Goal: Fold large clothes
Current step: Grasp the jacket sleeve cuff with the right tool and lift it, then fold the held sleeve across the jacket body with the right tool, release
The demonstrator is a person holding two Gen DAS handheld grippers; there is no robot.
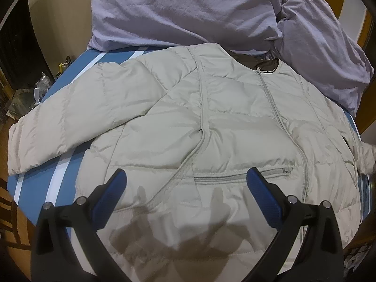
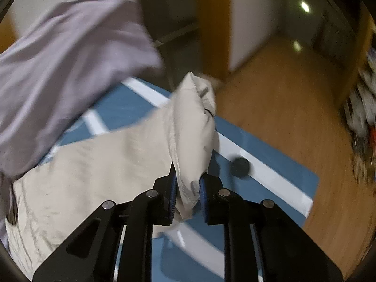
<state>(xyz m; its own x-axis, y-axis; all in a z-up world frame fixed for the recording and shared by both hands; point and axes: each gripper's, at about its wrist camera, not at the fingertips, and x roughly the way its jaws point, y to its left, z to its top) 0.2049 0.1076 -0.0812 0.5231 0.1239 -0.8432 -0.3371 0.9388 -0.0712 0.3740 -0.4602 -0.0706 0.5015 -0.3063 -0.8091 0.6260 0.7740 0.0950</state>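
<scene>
A pale beige puffer jacket (image 1: 188, 122) lies front up and zipped on a blue mat with white stripes (image 1: 30, 178). Its one sleeve (image 1: 70, 115) stretches out to the left. My left gripper (image 1: 185, 178) is open and hovers above the jacket's lower front, near the pocket zipper (image 1: 242, 175). In the right wrist view my right gripper (image 2: 188, 183) is shut on the cuff of the jacket's other sleeve (image 2: 195, 122) and holds it lifted above the mat (image 2: 270, 162). The jacket body (image 2: 94, 171) lies to its left.
A lilac garment (image 1: 188, 11) is heaped at the far side of the mat; it also shows in the right wrist view (image 2: 70, 65). A small dark round object (image 2: 240, 167) sits on the mat. Wooden floor (image 2: 282, 98) lies beyond the mat. Clutter stands at the left (image 1: 42, 87).
</scene>
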